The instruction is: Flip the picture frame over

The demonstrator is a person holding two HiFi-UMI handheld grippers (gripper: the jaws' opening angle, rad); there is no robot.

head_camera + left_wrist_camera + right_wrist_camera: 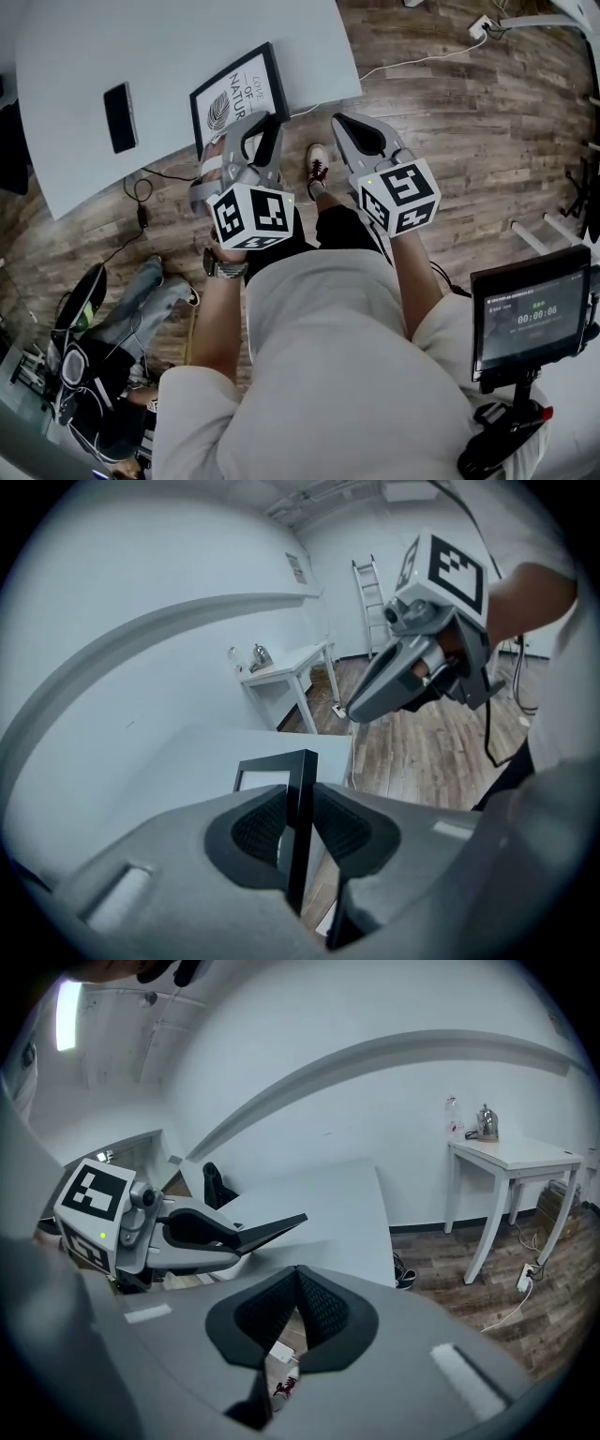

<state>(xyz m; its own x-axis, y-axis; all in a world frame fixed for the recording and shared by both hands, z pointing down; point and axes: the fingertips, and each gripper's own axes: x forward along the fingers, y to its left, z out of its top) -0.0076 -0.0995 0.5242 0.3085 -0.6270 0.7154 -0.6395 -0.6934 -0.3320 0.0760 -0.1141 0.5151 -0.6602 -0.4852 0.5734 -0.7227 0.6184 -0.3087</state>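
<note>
A black picture frame (239, 94) with a leaf print and lettering lies face up and lifted at the near edge of the grey table (141, 47). My left gripper (260, 131) is shut on the frame's near edge. In the left gripper view the thin black frame edge (299, 836) stands upright between the pads, with the frame's corner (281, 766) beyond them. My right gripper (354, 131) hangs just right of the frame over the floor, shut with nothing in it. Its pads meet at the tips (298, 1274).
A dark phone (120, 116) lies on the table left of the frame. A white cable (422, 61) runs over the wood floor. A seated person (122, 328) is at lower left, a monitor (530, 314) at right. A white side table (506, 1162) stands by the wall.
</note>
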